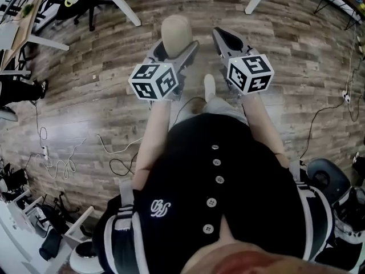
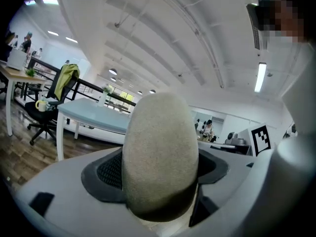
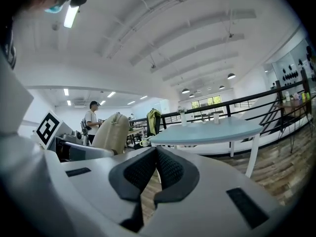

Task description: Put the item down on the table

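Observation:
A beige, egg-shaped soft item stands up between the jaws of my left gripper, which is shut on it and held over the wood floor. In the left gripper view the item fills the middle, with the dark pads pressed against its sides. My right gripper is level with it on the right, with nothing in it. In the right gripper view its black pads meet, and the item shows off to the left. A pale blue table stands ahead.
White table legs stand on the wood floor ahead. Cables trail over the floor at the left. An office chair with a yellow-green jacket sits by the blue table. A person stands far off.

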`<move>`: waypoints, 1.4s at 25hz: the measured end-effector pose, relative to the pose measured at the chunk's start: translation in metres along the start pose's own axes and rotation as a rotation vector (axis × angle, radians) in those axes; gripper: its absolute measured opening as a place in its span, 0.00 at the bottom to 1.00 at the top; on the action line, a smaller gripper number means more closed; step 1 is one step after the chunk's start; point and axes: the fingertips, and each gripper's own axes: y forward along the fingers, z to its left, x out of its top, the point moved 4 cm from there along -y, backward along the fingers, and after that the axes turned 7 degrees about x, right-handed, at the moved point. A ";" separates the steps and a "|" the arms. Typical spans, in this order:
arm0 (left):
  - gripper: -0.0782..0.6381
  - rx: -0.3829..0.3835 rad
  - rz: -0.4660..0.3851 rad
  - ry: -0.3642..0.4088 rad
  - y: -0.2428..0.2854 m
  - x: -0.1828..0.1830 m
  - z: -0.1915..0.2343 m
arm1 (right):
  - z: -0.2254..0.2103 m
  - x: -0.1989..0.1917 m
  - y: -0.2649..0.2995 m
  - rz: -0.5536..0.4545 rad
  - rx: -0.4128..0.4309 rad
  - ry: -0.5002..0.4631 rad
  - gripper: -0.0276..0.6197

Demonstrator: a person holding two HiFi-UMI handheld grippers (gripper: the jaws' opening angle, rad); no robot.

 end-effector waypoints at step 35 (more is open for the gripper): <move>0.67 -0.144 0.031 -0.017 0.375 0.158 0.105 | -0.306 0.083 0.241 -0.017 -0.039 0.108 0.06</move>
